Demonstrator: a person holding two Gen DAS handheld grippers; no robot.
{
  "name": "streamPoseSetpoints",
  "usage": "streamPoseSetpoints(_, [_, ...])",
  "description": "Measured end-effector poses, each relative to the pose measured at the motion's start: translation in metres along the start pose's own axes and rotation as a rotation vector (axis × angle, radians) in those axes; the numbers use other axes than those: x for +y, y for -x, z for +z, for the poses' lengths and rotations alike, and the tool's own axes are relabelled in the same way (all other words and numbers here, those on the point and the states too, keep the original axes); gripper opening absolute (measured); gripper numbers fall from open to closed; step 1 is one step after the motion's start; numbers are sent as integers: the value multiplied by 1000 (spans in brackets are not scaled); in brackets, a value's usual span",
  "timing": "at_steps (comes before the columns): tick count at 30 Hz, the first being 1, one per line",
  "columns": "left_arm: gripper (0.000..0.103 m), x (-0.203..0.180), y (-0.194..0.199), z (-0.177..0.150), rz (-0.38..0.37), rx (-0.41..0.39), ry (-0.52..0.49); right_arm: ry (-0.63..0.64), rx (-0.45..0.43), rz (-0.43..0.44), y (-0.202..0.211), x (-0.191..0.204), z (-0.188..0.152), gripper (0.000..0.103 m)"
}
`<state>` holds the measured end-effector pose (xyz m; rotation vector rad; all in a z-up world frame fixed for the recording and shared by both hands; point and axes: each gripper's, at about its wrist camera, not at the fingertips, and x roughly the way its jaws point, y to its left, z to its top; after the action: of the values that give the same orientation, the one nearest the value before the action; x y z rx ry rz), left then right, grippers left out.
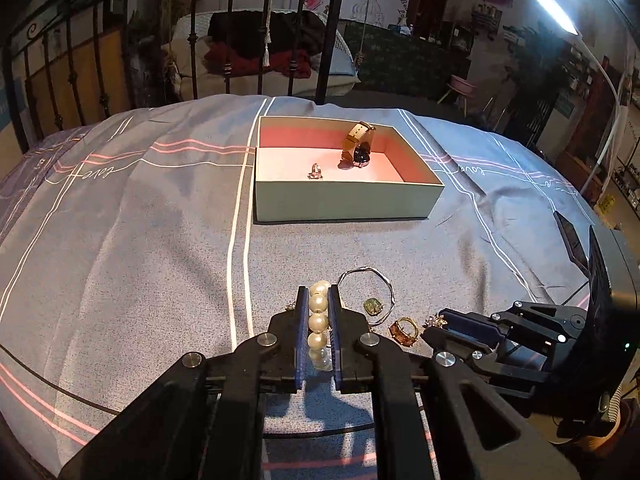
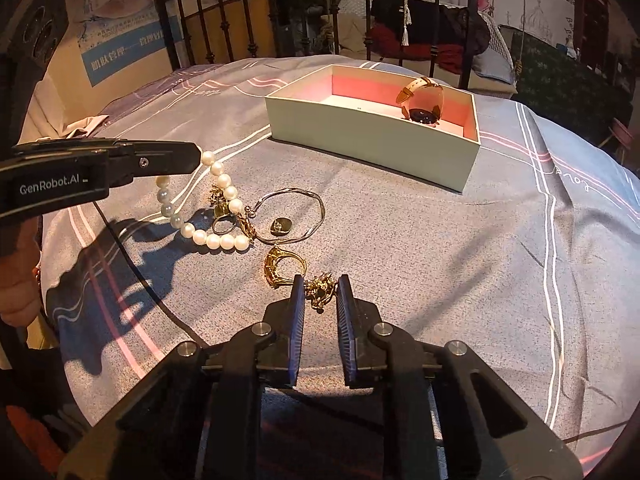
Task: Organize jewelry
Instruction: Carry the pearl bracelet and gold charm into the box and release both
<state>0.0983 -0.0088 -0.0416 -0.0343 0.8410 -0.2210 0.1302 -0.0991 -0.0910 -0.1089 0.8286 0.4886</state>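
Pinching the white pearl bead bracelet (image 1: 318, 320), the left gripper (image 1: 319, 320) is pressed together on the strand; the pale green open cardboard box with pink lining (image 1: 344, 200) lies at 12 o'clock, strand along the fingers.

Right wrist view: right gripper (image 2: 320, 292) brackets a small gold ornate charm (image 2: 320, 290), jaws narrowed, contact unclear; box at 1 o'clock.

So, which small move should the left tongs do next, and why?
Probably lift the pearl bracelet a little higher. The left tongs are shut on it, but its lower loop touches the bedspread among a ring and bangle; the box lies beyond.
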Motion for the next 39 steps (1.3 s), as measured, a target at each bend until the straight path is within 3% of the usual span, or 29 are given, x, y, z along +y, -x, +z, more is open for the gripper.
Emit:
streamPoseSetpoints(13, [9, -8, 12, 20, -25, -53, -28, -51, -81, 14, 23, -10, 13, 17])
streamPoseSetpoints(27, [9, -19, 6, 77, -20, -146, -70, -81, -220, -46, 33, -36, 74, 17])
streamPoseSetpoints(39, [9, -16, -33, 118, 26, -142, -58, -118, -258, -121, -2, -64, 116, 17])
